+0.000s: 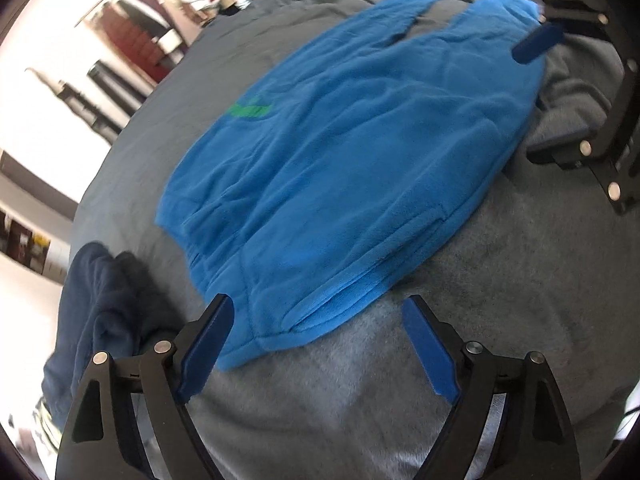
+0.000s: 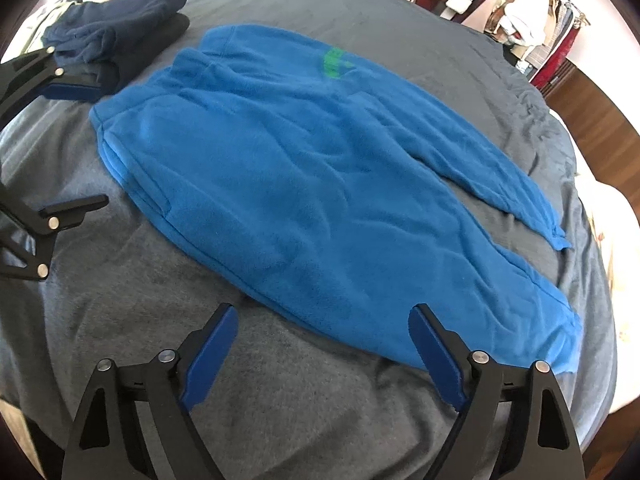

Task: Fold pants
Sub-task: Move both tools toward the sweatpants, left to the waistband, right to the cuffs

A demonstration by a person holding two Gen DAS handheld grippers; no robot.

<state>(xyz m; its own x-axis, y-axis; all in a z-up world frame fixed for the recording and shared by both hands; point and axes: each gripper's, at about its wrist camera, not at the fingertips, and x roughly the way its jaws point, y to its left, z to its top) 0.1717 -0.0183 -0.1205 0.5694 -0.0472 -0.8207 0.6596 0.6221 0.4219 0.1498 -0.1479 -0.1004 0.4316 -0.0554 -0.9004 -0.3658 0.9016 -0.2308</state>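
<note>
Pants point(image 1: 340, 152) lie flat on the bed point(image 1: 500, 300); the left gripper point(image 1: 316, 344), jaws apart and empty, hovers at the waistband corner. In the right wrist view, the right gripper point(image 2: 320, 348), likewise apart, nears the leg hem; both must clamp to begin folding.

Both my wrist cams look steeply down, close over the bed point(image 1: 400, 420). Left sits near the pants point(image 1: 340, 152) waistband, right probably near a leg cuff. Both share the pants.

Left tongs point(image 1: 316, 312) black-framed, blue pads, silver rivets, right tongs point(image 2: 320, 320) identical
</note>
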